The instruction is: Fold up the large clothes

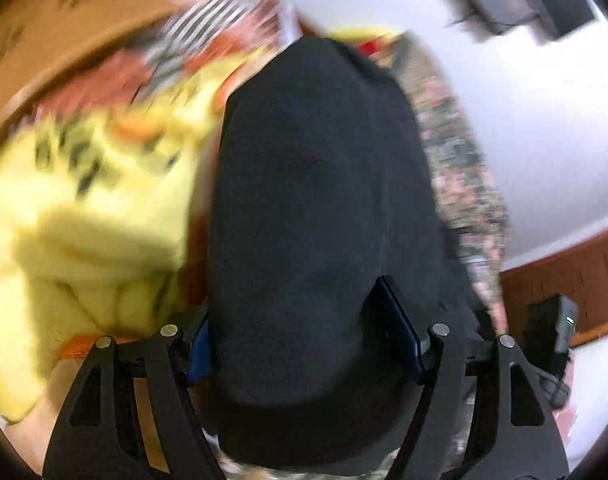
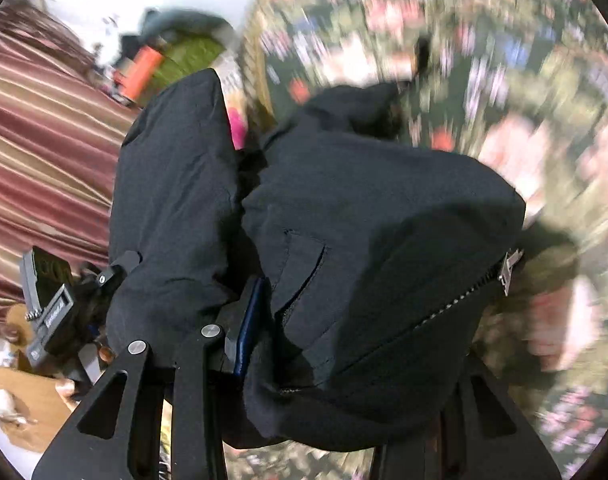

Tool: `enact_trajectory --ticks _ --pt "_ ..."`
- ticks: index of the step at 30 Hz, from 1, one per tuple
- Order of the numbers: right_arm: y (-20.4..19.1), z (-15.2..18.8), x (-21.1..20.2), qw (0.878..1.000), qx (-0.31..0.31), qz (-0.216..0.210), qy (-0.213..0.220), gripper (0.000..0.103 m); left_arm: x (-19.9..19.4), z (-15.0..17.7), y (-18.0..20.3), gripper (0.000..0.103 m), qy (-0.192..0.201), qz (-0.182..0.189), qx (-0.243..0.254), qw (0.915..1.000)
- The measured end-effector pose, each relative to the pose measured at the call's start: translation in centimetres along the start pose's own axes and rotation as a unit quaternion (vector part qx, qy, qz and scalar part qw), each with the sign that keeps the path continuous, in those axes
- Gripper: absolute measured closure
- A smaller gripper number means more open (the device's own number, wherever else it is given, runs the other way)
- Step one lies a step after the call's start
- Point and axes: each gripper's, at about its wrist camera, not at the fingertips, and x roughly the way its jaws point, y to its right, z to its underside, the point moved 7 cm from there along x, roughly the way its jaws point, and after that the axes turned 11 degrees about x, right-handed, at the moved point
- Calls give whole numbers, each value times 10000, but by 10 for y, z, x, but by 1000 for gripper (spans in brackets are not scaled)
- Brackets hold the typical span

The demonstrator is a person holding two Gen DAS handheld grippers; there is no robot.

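Note:
A large black garment (image 1: 320, 208) fills the middle of the left wrist view, hanging between the jaws. My left gripper (image 1: 304, 344) is shut on its cloth; the blue pads (image 1: 400, 324) press its sides. In the right wrist view the same black garment (image 2: 364, 240) shows a pocket and a silver zipper (image 2: 464, 292). My right gripper (image 2: 344, 328) is shut on it; only the left blue pad (image 2: 250, 320) shows, the right finger is hidden under cloth. Both views are motion-blurred.
A flowered bedspread (image 2: 504, 60) lies under the garment. Yellow patterned cloth (image 1: 84, 200) is at the left. A striped maroon fabric (image 2: 44, 140) is at the left, with the other gripper (image 2: 52, 308) beside it. A white wall (image 1: 524, 120) and wooden rail (image 1: 564, 280) stand at the right.

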Motion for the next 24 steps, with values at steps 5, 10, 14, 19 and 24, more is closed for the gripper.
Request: enact_trajectory --ticks 5,10,14,19,24 --pt "-2 13 -8 9989 -374 286 -2 64 -13 14 3 29 60 42 83 9999" --pt "8 20 -40 9987 -329 393 62 63 -32 21 16 30 49 -920 639 9937" --pt "6 35 -84 9971 -496 459 342 63 -57 27 34 30 138 -1360 1219 9831" --pt "-24 56 -147 9876 -1039 509 1059 63 -122 37 75 30 716 -1279 1579 9765" --pt "-78 85 -220 9634 -1644 310 2096 63 -216 47 139 30 1647 -1076 2001 9598"
